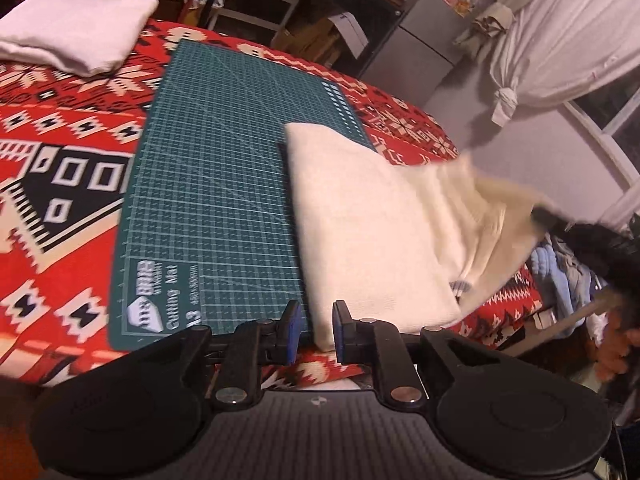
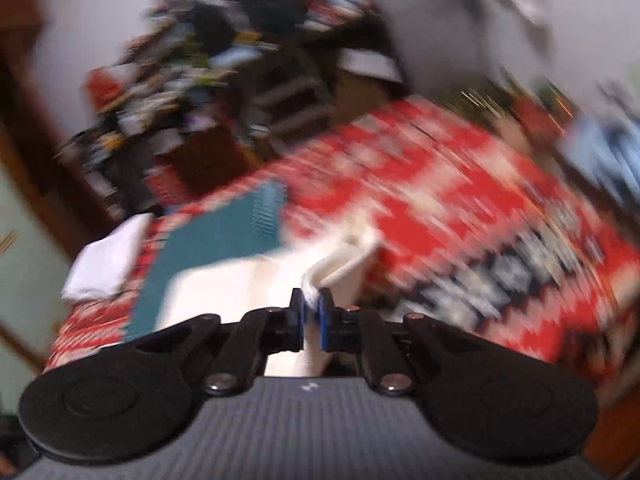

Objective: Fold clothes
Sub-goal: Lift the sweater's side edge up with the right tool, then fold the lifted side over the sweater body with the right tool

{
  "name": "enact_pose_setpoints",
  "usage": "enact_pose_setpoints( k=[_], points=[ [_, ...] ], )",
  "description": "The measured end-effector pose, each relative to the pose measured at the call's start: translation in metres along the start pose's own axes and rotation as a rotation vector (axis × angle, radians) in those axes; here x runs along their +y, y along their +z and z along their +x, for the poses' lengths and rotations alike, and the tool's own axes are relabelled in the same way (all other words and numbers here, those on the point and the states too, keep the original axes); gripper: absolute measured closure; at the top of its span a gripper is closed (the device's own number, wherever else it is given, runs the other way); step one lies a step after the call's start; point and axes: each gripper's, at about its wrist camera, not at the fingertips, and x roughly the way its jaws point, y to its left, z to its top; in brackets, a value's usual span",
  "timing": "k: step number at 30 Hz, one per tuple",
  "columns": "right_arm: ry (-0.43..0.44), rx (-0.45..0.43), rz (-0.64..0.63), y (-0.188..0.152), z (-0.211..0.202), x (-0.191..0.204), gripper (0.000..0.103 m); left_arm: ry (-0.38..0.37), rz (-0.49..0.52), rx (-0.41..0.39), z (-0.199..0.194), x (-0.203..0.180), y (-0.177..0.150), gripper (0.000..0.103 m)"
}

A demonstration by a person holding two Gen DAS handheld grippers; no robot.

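Towel [image 1: 76,28], folded and white, is sitting far left on the red blanket [image 1: 60,184], beside the green mat [image 1: 212,200]. The left gripper [image 1: 316,330] is hovering spread at the near corner of the cream cloth [image 1: 360,232] lying on the mat's right part. The right gripper [image 2: 312,320] is pinching that cloth's right edge, lifting it off the blanket.

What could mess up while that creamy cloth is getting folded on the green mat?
The right gripper pinches only a small bunch of the cream garment and its view is blurred by fast motion, so the cloth could slip out. The left gripper is open beside the near corner and pins nothing, so the garment may slide on the cutting mat and fold crooked.
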Motion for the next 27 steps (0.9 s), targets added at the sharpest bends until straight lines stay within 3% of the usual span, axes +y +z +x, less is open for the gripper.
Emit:
enact_pose_setpoints(
  k=[4, 9, 14, 19, 24, 26, 27],
  points=[
    [0.158, 0.016, -0.243, -0.004, 0.006, 0.082, 0.096, -0.005, -0.037, -0.016, -0.012, 0.013, -0.006, 0.088],
    [0.242, 0.165, -0.474, -0.056, 0.050, 0.145, 0.096, -0.019, -0.083, -0.036, -0.026, 0.028, -0.011, 0.088],
    [0.247, 0.252, -0.549, -0.095, 0.069, 0.157, 0.096, -0.142, -0.136, -0.047, -0.014, 0.033, 0.005, 0.088],
    [0.252, 0.248, -0.581, -0.093, 0.068, 0.160, 0.096, -0.260, -0.185, -0.053, 0.000, 0.037, 0.023, 0.065],
    [0.260, 0.254, -0.610, -0.093, 0.065, 0.164, 0.095, -0.281, -0.155, 0.040, 0.035, 0.025, 0.048, 0.062],
    [0.261, 0.256, -0.606, -0.093, 0.065, 0.162, 0.095, -0.250, -0.096, 0.077, 0.046, 0.016, 0.055, 0.072],
    [0.262, 0.256, -0.604, -0.092, 0.065, 0.161, 0.095, -0.224, -0.061, 0.093, 0.051, 0.011, 0.057, 0.093]
  ],
)
